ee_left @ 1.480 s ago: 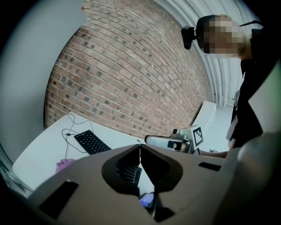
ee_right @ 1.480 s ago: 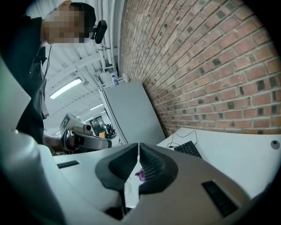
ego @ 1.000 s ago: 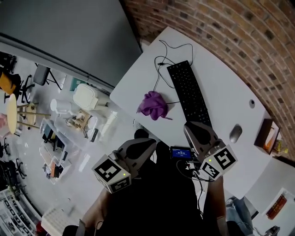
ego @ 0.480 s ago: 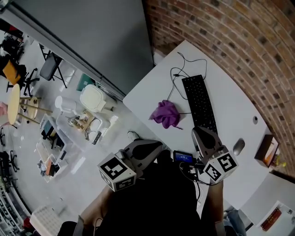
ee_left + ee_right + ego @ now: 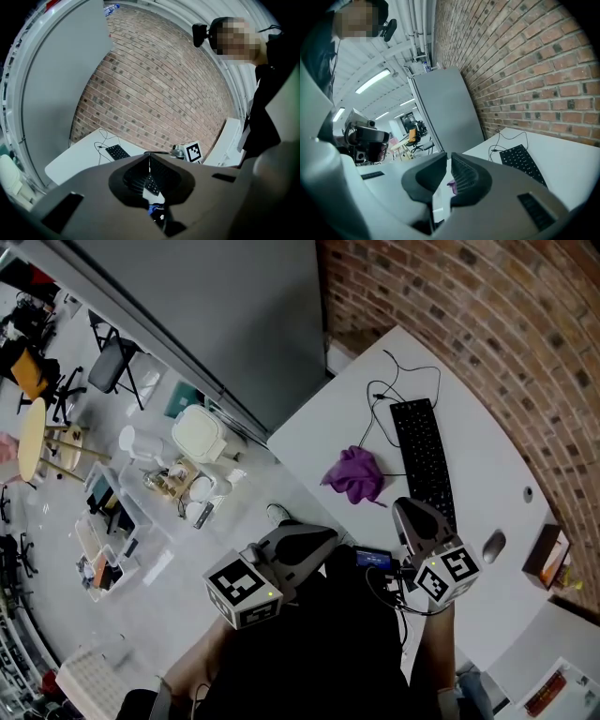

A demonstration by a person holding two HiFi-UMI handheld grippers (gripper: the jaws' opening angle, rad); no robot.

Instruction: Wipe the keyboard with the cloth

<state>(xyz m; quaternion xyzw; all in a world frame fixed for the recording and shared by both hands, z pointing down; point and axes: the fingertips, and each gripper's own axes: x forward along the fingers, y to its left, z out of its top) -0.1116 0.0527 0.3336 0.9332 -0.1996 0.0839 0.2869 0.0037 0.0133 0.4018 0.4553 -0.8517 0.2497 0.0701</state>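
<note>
Flanking the keyboard (image 5: 424,460) sit cloth (image 5: 354,474) and, seemingly, mouse (image 5: 492,545).

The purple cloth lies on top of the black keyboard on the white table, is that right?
No. The purple cloth lies beside the black keyboard on the white table, not on top of it. The head view shows this.

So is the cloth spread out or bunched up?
Bunched up: the purple cloth sits as a crumpled heap on the table beside the keyboard.

light: even, ceiling strips | edges: fisheye-warped, vignetted | blur: slight
</note>
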